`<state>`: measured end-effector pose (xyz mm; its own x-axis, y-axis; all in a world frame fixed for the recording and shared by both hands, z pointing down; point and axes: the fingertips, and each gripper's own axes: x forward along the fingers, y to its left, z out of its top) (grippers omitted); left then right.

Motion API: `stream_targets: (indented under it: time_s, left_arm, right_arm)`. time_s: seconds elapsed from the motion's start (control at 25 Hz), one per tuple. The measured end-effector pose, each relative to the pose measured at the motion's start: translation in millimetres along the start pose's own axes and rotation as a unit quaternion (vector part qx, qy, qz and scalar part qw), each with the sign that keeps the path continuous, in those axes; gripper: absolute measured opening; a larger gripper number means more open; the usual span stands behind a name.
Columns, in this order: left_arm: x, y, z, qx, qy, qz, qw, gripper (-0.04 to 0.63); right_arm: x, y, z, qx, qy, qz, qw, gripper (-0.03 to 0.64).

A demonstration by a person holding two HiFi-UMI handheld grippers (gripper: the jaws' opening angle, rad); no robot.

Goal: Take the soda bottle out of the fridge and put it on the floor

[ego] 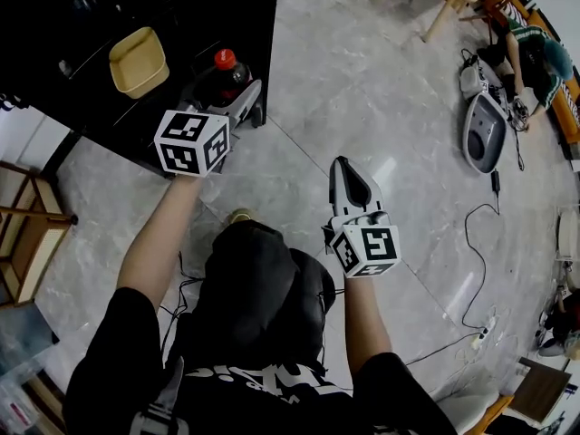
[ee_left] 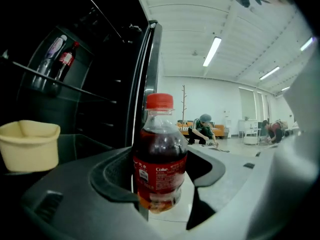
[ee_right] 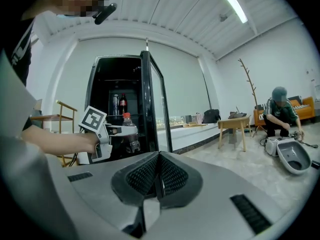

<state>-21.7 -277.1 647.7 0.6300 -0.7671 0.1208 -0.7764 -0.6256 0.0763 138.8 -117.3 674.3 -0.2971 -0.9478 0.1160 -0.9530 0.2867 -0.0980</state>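
**Holds soda bottle (ee_left: 159, 154) just outside fridge (ego: 136, 7)**

Grips the bottle upright in the left gripper (ego: 231, 93), jaws spread wide and pressing on its labelled body. Hangs it before the open fridge, clear of the tiled floor (ego: 362, 80), near a yellow tub (ego: 139, 60) on a shelf. Holds the right gripper (ego: 344, 170) over the floor, jaws closed together, empty.
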Motion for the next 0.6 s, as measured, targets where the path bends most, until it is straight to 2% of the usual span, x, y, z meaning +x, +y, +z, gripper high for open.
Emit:
stream_targets:
  time_s: [0.24, 0.6]
  left_arm:
    - [10.5, -17.5, -62.3, -0.003, 0.012, -0.008, 0.9999, 0.304]
    - [25.9, -52.2, -128.2, 0.0, 0.039, -0.042, 0.9983, 0.305]
  right_arm:
    - [-18.2, -5.5, -34.2, -0.007, 0.006, -0.007, 1.0, 0.021]
    - [-42.0, -41.1, -69.9, 0.006, 0.013, -0.026, 1.0, 0.021]
